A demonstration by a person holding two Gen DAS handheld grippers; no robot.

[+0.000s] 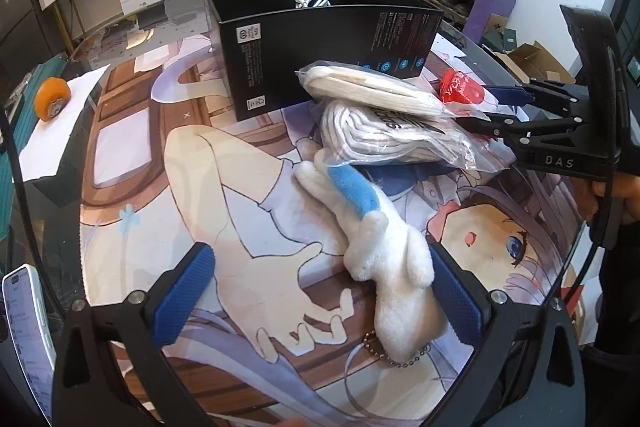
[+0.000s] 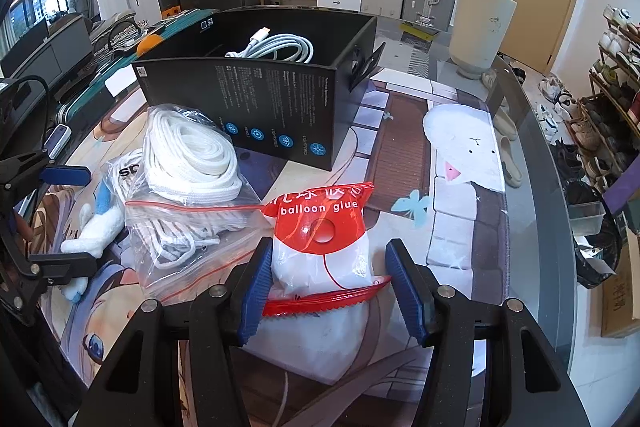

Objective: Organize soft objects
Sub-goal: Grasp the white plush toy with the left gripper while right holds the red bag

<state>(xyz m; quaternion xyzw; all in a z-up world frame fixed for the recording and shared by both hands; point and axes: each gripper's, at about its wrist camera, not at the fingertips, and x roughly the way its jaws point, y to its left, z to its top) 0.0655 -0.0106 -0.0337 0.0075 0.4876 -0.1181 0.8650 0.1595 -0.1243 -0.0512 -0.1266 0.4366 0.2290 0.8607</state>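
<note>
- The left gripper (image 1: 320, 301), at the bottom of the left wrist view, stands open with its blue-padded jaws wide apart; the small white plush toy with a blue patch and a bead chain (image 1: 382, 255) lies between them, against the right pad and well clear of the left one.
- To take the toy well, I judge the gripper should shift right so the body sits centred, then close on the thick torso, not the chain.
- In the middle of the right wrist view, two clear zip bags of white cord (image 2: 188, 187) lie stacked just in front of the open black cardboard box (image 2: 256, 95) (a white cable already sits inside).
- Lower centre of that view, the right gripper (image 2: 328, 291) is open around the red-and-white "balloon glue" packet (image 2: 320, 251); the left pad appears to touch it, the right pad stands apart.
- Closing across the plump white middle should hold better than the slick red edge, which could slip.
</note>
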